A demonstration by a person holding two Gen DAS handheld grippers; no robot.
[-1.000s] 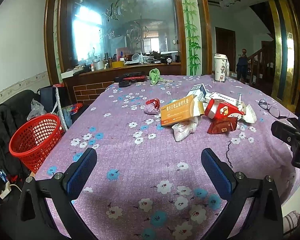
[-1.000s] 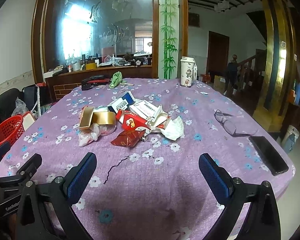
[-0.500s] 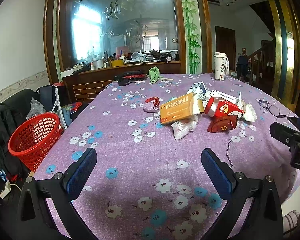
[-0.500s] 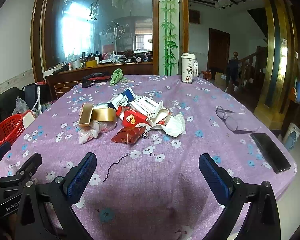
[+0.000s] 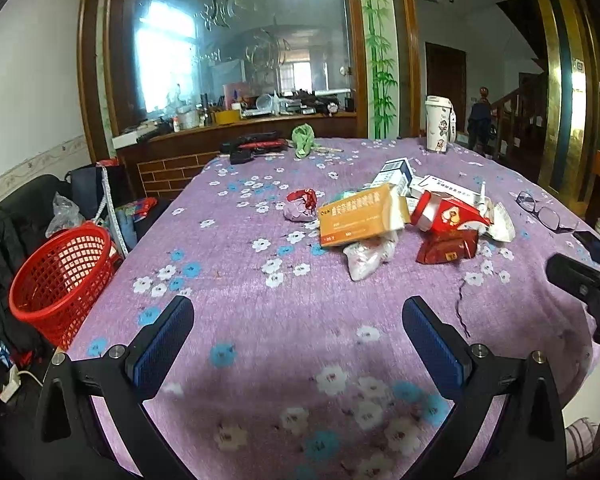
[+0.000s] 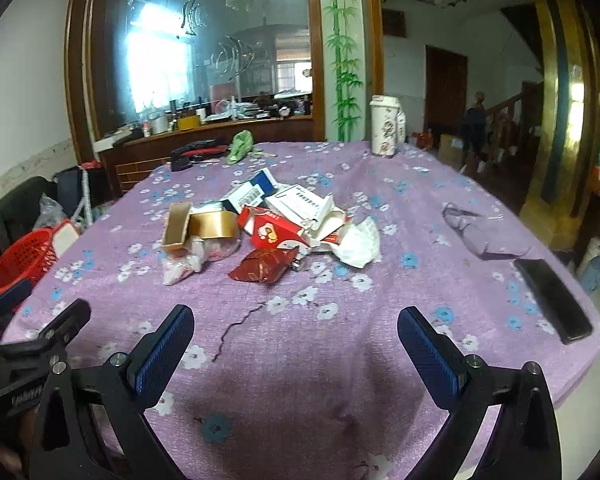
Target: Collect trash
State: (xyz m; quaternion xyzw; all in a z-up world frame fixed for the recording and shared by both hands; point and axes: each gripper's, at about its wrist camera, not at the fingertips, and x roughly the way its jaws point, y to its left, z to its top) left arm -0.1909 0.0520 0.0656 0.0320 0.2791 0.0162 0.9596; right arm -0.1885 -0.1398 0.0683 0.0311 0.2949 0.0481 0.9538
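A heap of trash lies mid-table on the purple flowered cloth (image 5: 260,320): an orange box (image 5: 358,222), a red carton (image 5: 448,214), a dark red wrapper (image 5: 446,248), a crumpled plastic bag (image 5: 366,256) and a small red-and-pink wrapper (image 5: 300,208). The right wrist view shows the same heap, with the gold-sided box (image 6: 198,226), red carton (image 6: 272,232), dark red wrapper (image 6: 264,266) and white paper (image 6: 356,242). A red mesh basket (image 5: 60,276) stands off the table's left edge. My left gripper (image 5: 298,340) and right gripper (image 6: 296,350) are open and empty over the near table edge.
Glasses (image 6: 476,228) and a black phone (image 6: 552,298) lie at the right of the table. A white cup (image 5: 438,128), a green cloth (image 5: 304,140) and a black-red tool (image 5: 252,146) sit at the far edge. A black sofa with bags (image 5: 16,224) is left.
Both grippers have moved slightly forward toward the heap, which looks a little larger. Nothing on the table has moved and both stay open.
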